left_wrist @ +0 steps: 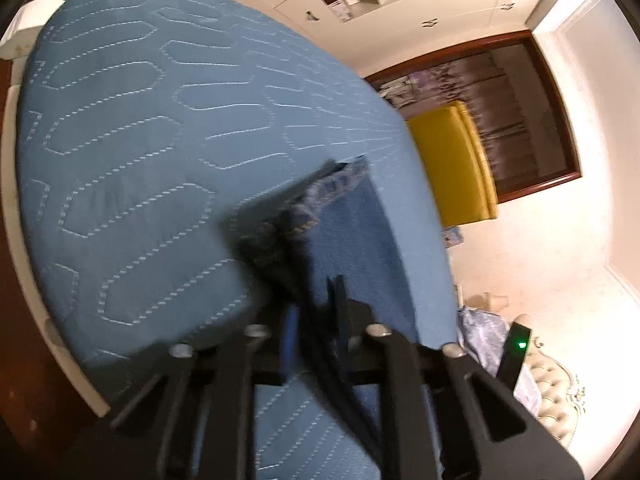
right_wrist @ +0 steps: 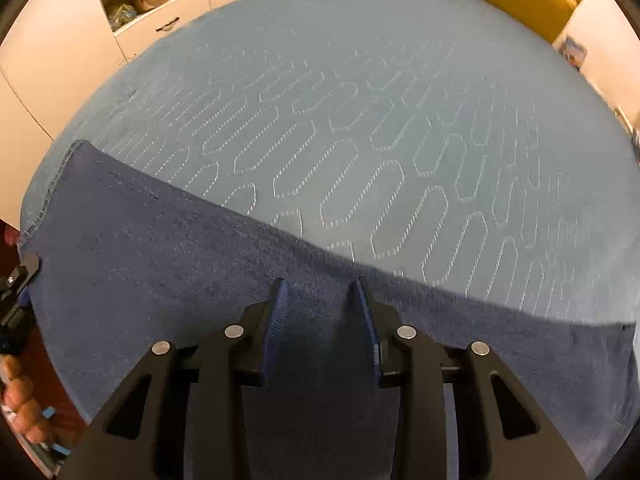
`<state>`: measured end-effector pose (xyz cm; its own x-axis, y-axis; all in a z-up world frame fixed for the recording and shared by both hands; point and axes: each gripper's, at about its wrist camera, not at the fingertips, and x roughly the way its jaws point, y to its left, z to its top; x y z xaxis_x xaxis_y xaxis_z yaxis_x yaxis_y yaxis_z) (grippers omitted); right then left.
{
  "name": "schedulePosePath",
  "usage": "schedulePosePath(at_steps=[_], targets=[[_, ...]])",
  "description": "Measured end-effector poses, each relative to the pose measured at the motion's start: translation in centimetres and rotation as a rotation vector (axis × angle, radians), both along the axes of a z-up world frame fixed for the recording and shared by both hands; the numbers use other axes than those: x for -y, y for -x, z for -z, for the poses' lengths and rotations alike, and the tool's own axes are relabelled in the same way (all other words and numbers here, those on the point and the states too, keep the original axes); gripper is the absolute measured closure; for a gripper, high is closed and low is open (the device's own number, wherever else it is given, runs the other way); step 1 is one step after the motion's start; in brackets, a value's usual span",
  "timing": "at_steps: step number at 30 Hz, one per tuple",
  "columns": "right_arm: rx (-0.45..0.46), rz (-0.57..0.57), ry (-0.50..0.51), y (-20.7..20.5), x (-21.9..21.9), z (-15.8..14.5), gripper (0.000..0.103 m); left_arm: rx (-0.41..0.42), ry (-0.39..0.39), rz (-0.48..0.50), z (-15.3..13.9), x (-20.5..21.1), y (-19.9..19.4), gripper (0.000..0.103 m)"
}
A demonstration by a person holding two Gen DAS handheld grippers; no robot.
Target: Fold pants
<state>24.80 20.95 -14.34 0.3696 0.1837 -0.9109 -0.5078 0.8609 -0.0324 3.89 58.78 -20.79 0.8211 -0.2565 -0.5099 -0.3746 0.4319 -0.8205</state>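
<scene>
Dark blue pants (right_wrist: 200, 280) lie stretched across the near part of a light blue quilted bed cover (right_wrist: 360, 120). My right gripper (right_wrist: 320, 283) points down onto the pants' middle; its blue pads stand apart with flat cloth showing in the gap, so it is open. In the left wrist view the pants (left_wrist: 352, 240) run along the bed's edge, and my left gripper (left_wrist: 316, 294) is shut on their bunched, stitched end. That left gripper (right_wrist: 22, 276) also shows at the right wrist view's left edge, at the pants' end, with a person's hand (right_wrist: 20, 412) below it.
The bed cover (left_wrist: 140, 140) drops off to the floor on the right. A yellow padded seat (left_wrist: 452, 168) stands beside the bed, below a dark wood-framed window (left_wrist: 520, 120). White cupboards (right_wrist: 160, 20) line the far wall. A cream tufted piece (left_wrist: 552, 384) sits near the bed's corner.
</scene>
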Motion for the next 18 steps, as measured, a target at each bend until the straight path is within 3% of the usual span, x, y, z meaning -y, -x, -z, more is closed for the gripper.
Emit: schedulePosePath(at_steps=[2,3,5,8,11,12,14,15,18], targets=[[-0.005,-0.002,0.022,0.1,-0.2,-0.5,0.064,-0.01,-0.028,0.002,-0.5,0.0,0.2,0.095],[-0.042,0.01,-0.018,-0.2,0.0,-1.0,0.063,-0.008,-0.075,0.007,-1.4,0.4,0.2,0.095],[-0.098,0.023,-0.123,-0.6,0.0,-2.1,0.048,-0.011,-0.21,0.016,-4.0,1.8,0.2,0.096],[-0.199,-0.001,-0.258,-0.8,0.2,-4.1,0.036,-0.013,-0.393,0.035,-7.7,4.4,-0.1,0.096],[-0.383,-0.023,-0.455,-1.2,0.4,-6.0,0.034,-0.016,-0.672,0.066,-12.1,8.7,-0.4,0.096],[-0.42,-0.024,-0.509,-1.4,0.6,-6.7,0.03,-0.025,-0.798,0.083,-13.5,10.9,-0.5,0.096],[-0.494,-0.036,-0.627,-1.7,1.3,-8.1,0.02,-0.036,-0.984,0.116,-15.1,14.7,-0.8,0.096],[-0.534,-0.041,-0.67,-1.7,1.6,-8.2,0.02,-0.033,-1.101,0.146,-16.0,17.6,-1.0,0.096],[-0.673,-0.038,-0.775,-2.2,2.9,-7.7,0.019,-0.007,-1.333,0.223,-17.2,24.7,-1.6,0.096]])
